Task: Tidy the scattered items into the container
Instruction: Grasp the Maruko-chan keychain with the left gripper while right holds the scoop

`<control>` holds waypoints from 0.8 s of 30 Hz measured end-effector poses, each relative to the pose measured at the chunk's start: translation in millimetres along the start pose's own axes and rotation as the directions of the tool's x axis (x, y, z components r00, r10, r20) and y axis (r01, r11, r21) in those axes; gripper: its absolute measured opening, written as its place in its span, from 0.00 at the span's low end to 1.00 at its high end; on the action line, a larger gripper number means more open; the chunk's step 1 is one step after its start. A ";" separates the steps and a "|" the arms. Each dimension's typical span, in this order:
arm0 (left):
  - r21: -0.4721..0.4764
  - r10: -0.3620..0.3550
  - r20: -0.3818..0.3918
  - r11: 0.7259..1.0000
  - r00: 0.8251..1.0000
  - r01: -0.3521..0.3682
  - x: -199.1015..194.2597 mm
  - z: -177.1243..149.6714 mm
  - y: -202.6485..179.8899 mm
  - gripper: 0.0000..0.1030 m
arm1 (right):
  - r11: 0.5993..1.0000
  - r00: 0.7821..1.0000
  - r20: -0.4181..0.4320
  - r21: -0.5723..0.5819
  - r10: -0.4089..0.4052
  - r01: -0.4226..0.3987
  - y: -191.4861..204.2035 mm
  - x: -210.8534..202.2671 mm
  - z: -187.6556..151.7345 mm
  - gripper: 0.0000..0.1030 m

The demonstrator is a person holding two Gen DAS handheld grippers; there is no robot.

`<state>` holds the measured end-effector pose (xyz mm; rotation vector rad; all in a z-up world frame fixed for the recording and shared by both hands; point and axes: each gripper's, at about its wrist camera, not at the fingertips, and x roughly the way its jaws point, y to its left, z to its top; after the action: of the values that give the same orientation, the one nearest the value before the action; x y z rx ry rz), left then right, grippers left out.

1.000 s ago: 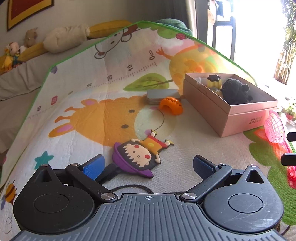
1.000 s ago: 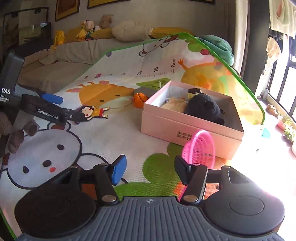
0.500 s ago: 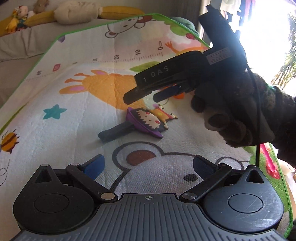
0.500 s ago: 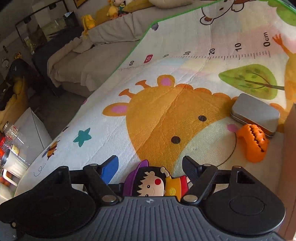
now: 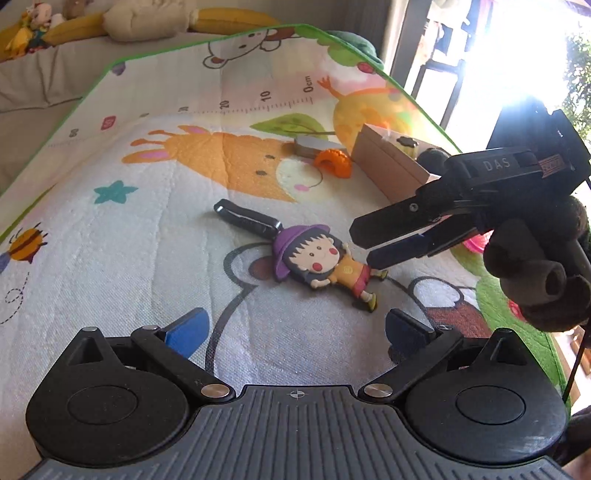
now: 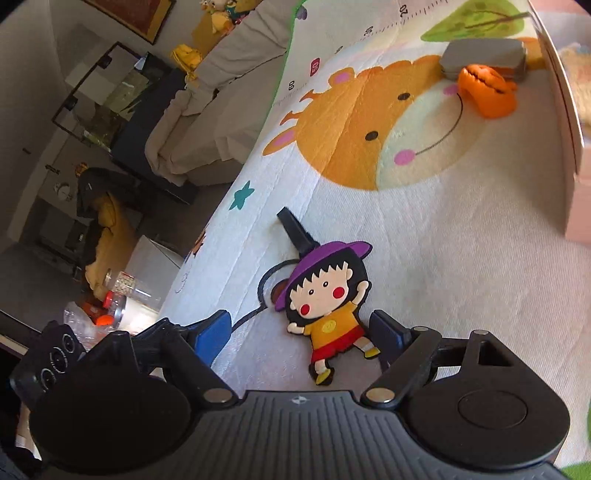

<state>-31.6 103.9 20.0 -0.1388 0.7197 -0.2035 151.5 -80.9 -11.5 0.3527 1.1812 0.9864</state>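
Observation:
A flat cartoon girl toy (image 5: pixel 325 260) with a purple hat and a black handle lies on the play mat; it also shows in the right wrist view (image 6: pixel 327 302). My right gripper (image 6: pixel 301 330) is open, its fingers straddling the girl's body close above the mat; it also shows in the left wrist view (image 5: pixel 364 245). My left gripper (image 5: pixel 295 328) is open and empty, a little short of the toy. The pink box (image 5: pixel 388 168) stands at the back right with a black plush (image 5: pixel 430 157) inside. An orange toy (image 5: pixel 332 162) and a grey tin (image 5: pixel 310 146) lie beside the box.
A pink plastic basket (image 5: pixel 476 242) lies on the mat behind my right gripper. A sofa with stuffed toys (image 5: pixel 140 26) runs along the back. The mat's green edge (image 6: pixel 284 70) borders a floor with furniture on the left.
My right gripper has swung over from the pink basket and come down around the cartoon girl toy. My left gripper has pulled back from the toy and turned.

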 end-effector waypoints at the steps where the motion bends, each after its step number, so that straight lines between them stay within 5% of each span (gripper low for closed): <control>1: 0.014 0.006 -0.007 1.000 1.000 -0.006 -0.6 -2.2 -2.5 1.00 | 0.999 0.999 -0.001 0.036 0.039 -0.039 -2.9 -1.1 -5.9 0.82; 5: 0.033 0.035 -0.033 0.999 0.999 -0.034 -3.3 -6.1 -11.5 1.00 | 0.982 0.989 -0.004 0.122 0.148 -0.147 -8.1 -5.1 -28.2 0.82; 7: 0.013 0.045 -0.037 0.999 0.998 -0.044 -2.9 -3.1 -15.8 1.00 | 0.995 0.994 0.078 0.059 0.073 -0.078 -2.8 -26.0 -40.6 0.82; 9: -0.025 0.041 -0.041 0.999 0.998 -0.042 2.6 3.2 -22.8 1.00 | 0.996 0.974 0.218 -0.046 -0.063 0.075 7.2 -57.2 -57.2 0.83; 11: -0.045 0.054 -0.047 0.997 0.997 -0.056 13.5 10.4 -36.8 1.00 | 0.951 0.904 0.365 -0.122 -0.223 0.284 16.6 -86.3 -77.4 0.88; 13: -0.037 0.102 -0.053 0.994 0.993 -0.104 28.2 18.1 -50.7 1.00 | 0.877 0.807 0.476 -0.136 -0.350 0.461 21.2 -108.1 -98.1 0.94; 15: -0.024 0.162 -0.062 0.986 0.985 -0.164 43.7 24.6 -61.7 1.00 | 0.831 0.740 0.532 -0.116 -0.411 0.545 19.4 -125.8 -114.3 0.95; 20: -0.004 0.202 -0.050 0.979 0.978 -0.202 68.5 34.5 -71.0 1.00 | 0.782 0.654 0.591 -0.063 -0.472 0.620 4.4 -150.3 -146.5 0.97; 24: 0.086 0.108 -0.015 0.991 0.994 -0.106 83.1 38.8 -75.4 1.00 | 0.756 0.621 0.601 -0.042 -0.503 0.654 -12.7 -155.3 -155.1 0.97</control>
<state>44.9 13.5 10.5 -0.0164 0.7343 -0.1331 12.8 -249.6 14.2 0.0131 0.5357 0.3854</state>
